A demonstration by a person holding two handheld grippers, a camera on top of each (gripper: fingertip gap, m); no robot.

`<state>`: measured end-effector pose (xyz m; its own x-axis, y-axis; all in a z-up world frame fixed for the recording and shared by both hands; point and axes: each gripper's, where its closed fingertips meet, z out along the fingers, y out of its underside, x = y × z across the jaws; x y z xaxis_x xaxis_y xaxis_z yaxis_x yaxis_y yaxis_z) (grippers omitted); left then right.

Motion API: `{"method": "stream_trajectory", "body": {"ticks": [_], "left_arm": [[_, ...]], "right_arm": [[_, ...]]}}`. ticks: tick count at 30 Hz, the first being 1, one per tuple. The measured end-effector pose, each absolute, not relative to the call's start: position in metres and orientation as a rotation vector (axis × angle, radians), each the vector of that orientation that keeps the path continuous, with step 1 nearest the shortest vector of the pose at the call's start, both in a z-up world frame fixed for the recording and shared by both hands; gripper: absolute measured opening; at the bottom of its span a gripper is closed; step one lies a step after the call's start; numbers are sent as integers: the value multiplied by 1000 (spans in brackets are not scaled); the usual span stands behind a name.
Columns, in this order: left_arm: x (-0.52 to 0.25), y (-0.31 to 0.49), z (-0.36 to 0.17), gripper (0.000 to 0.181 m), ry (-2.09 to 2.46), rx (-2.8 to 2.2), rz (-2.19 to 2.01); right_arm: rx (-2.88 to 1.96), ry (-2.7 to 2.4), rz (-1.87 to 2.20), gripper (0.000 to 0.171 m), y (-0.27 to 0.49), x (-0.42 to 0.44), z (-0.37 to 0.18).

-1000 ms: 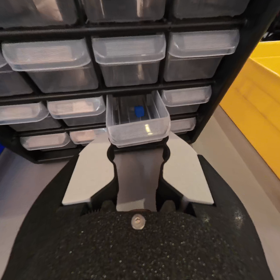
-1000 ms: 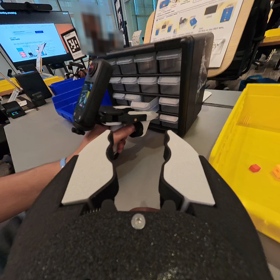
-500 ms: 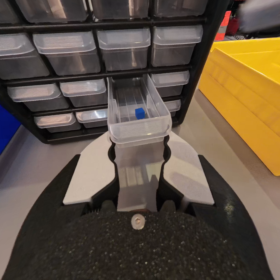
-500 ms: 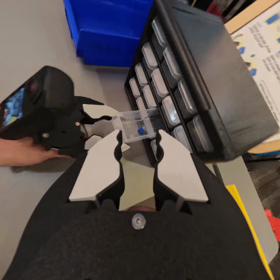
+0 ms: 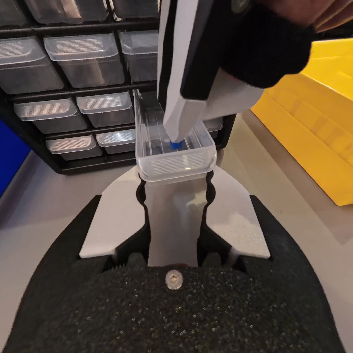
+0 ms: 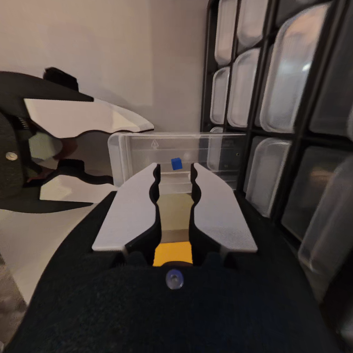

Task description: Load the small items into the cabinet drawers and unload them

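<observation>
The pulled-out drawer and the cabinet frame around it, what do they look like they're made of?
The pulled-out drawer looks like clear, glossy moulded plastic: you see the blue cube through its wall, and its front shows fine ridges. The cabinet frame looks like black, fairly matte plastic, though metal can't be ruled out.

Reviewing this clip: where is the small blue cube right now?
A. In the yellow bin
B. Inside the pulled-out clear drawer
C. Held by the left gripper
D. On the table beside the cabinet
B: the blue cube lies on the floor of the pulled-out clear drawer, with the right gripper reaching down over it, fingers apart.
</observation>
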<state>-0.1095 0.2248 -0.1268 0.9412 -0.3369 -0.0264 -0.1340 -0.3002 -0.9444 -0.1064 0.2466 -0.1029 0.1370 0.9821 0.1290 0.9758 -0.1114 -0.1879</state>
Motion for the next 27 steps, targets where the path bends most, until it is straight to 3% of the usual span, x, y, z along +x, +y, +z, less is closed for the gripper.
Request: {"method": "stream_trajectory", "body": {"ticks": [10, 13, 18, 21, 27], "left_arm": [[-109, 224, -128, 61, 352, -1883, -188], [-109, 224, -127, 61, 353, -1881, -188], [-109, 224, -127, 61, 349, -1881, -199], [-109, 224, -127, 61, 348, -1884, -204], [-109, 224, -128, 61, 343, -1889, -225]], "right_arm": [[-2279, -2114, -127, 29, 251, -104, -122], [-2258, -2140, -147, 10, 251, -105, -122], [-2234, -2146, -147, 10, 246, -105, -116], [-2164, -2080, -71, 10, 241, -111, -91], [-2033, -1717, 107, 0, 229, -66, 14]]}}
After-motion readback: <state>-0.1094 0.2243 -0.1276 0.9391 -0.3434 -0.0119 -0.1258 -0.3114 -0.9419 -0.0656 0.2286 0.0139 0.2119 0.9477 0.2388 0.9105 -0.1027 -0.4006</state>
